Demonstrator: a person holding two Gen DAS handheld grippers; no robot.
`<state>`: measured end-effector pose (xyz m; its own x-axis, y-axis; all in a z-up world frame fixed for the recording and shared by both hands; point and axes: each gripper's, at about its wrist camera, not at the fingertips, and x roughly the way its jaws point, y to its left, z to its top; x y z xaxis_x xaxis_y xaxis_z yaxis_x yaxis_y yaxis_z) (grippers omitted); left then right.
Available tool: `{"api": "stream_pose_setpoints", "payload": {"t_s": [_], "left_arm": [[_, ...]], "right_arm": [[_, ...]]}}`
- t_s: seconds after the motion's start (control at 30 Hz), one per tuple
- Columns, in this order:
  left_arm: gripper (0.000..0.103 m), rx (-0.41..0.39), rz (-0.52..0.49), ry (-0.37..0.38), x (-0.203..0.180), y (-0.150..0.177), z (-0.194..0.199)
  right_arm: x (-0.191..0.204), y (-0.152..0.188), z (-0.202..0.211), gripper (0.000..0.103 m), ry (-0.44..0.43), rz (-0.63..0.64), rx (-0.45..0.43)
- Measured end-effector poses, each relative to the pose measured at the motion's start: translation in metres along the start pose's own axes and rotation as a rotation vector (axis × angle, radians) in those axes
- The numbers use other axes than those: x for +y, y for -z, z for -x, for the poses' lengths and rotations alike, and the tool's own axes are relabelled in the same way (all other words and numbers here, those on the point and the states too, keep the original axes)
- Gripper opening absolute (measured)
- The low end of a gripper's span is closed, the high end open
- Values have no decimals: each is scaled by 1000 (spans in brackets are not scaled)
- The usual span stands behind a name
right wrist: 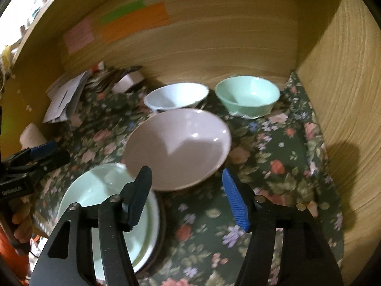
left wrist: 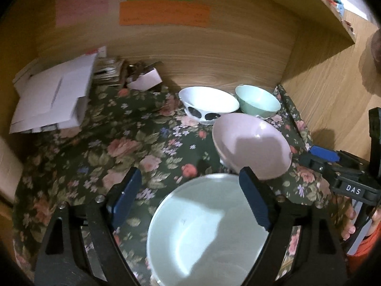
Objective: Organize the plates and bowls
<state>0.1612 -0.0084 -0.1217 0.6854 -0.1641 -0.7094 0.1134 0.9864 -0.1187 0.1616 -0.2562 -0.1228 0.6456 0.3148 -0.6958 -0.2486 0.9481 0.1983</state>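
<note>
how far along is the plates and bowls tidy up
Looks done: the mint plate lies on a darker plate near the front, and neither gripper holds anything. In hand: the left gripper and right gripper are both open, the pink bowl just ahead of them. Left: the pink bowl, white bowl and green bowl stand apart on the floral cloth, not nested.

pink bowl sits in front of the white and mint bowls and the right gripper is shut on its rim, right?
Not shut: in the right wrist view the right gripper stands open, its pads clear of the pink bowl. The bowl does sit in front of the white bowl and mint bowl.
</note>
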Motion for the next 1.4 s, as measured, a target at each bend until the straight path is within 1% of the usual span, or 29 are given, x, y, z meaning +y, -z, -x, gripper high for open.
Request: {"api": "stream_pose_setpoints", "payload": {"t_s": [0.03,0.17,0.4,0.47,0.53,0.57,0.63,0.67,0.73,0.8,0.9,0.93,1.03,1.3,1.4], "left_arm": [[84,2,-2,2,-1,-3,-4],[84,20,-23,-2,-8,-14,-28],[84,95,-63,13,-21,-24,-71],[83,115,-74,17,-24,-25,-83],[71,135,-83,20,-27,-25,-92],[69,149,-87,24,-29,-25,-98],[59,172,-87,39,-32,-25,-106],[56,185,-87,46,-32,-25,-110],[45,206,-86,56,-34,-25,-118],[41,219,-72,81,-33,-25,-123],[31,230,-67,106,-35,-26,-127],[28,233,-70,113,-36,-26,-128],[23,239,-82,123,-41,-25,-130],[22,225,-104,86,-50,-25,-128],[22,214,-105,86,-52,-25,-123]], "right_arm": [[-4,-2,-2,64,9,-9,-6],[-18,-9,-14,64,18,-37,6],[-34,-12,-40,64,26,-61,37],[-36,-13,-47,64,27,-60,44],[-38,-12,-55,63,20,-61,57],[-39,-11,-59,61,16,-62,66],[-40,-10,-66,50,4,-64,85],[-40,-10,-70,47,-6,-66,96],[-41,-8,-76,38,-27,-65,114],[-40,-9,-79,34,-46,-67,119],[-38,-10,-81,26,-62,-59,126],[-37,-10,-81,26,-56,-53,124],[-37,-10,-82,26,-50,-46,120],[-36,-11,-81,23,-34,-53,120],[-37,-11,-77,23,-31,-56,118]]}}
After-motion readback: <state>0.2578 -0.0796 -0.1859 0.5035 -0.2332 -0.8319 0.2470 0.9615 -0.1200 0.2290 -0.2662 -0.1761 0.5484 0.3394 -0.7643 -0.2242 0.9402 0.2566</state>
